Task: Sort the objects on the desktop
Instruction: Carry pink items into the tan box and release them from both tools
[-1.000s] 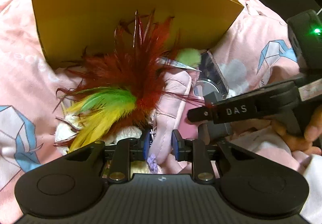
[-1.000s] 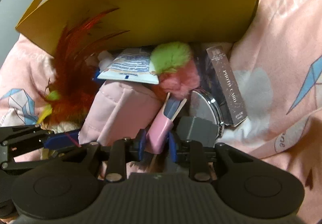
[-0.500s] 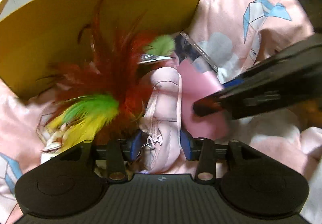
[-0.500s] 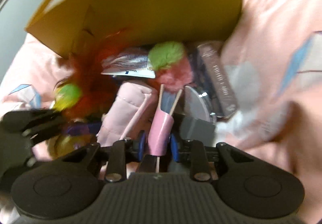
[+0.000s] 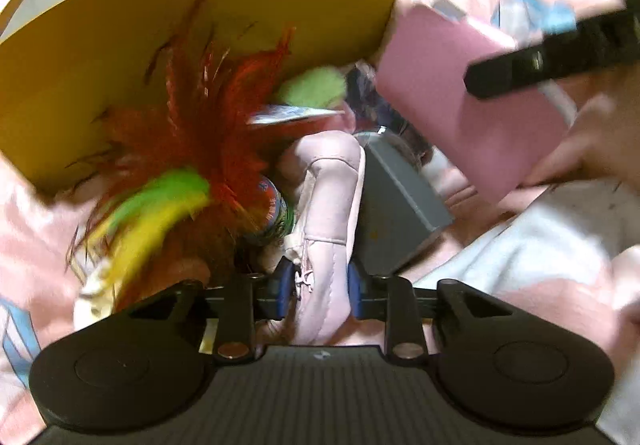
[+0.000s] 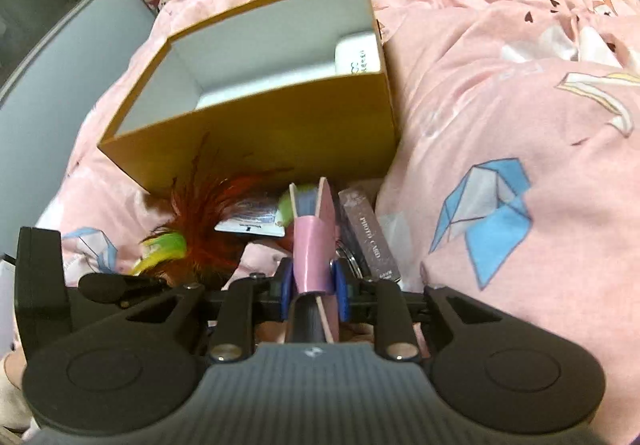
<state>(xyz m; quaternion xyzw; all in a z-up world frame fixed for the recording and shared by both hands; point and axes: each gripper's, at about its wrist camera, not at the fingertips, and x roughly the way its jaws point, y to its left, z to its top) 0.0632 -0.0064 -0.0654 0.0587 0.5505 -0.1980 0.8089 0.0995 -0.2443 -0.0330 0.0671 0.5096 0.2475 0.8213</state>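
My left gripper [image 5: 320, 287] has its jaws closing on a pale pink padded pouch [image 5: 328, 205], and both blue pads touch its sides. The pouch lies in a pile in front of a yellow box [image 6: 280, 125], beside a red, green and yellow feather toy [image 5: 192, 149] and a grey box [image 5: 392, 205]. My right gripper [image 6: 313, 289] has its jaws closing on a folded pink booklet [image 6: 314, 245], held raised above the pile. In the left wrist view, the booklet [image 5: 460, 113] shows at upper right under a black finger [image 5: 520, 63] of the right gripper.
The box has a white inside and holds a white packet [image 6: 358, 55]. A green pompom [image 5: 316, 85], a printed sachet [image 6: 252, 225], a long brown carton [image 6: 368, 237] and a round mirror [image 6: 348, 257] lie in the pile. A pink printed bedcover [image 6: 500, 125] lies all around.
The right gripper has lifted the pink booklet up and away from the pile. The left jaws widened around the pink pouch, then closed on it.
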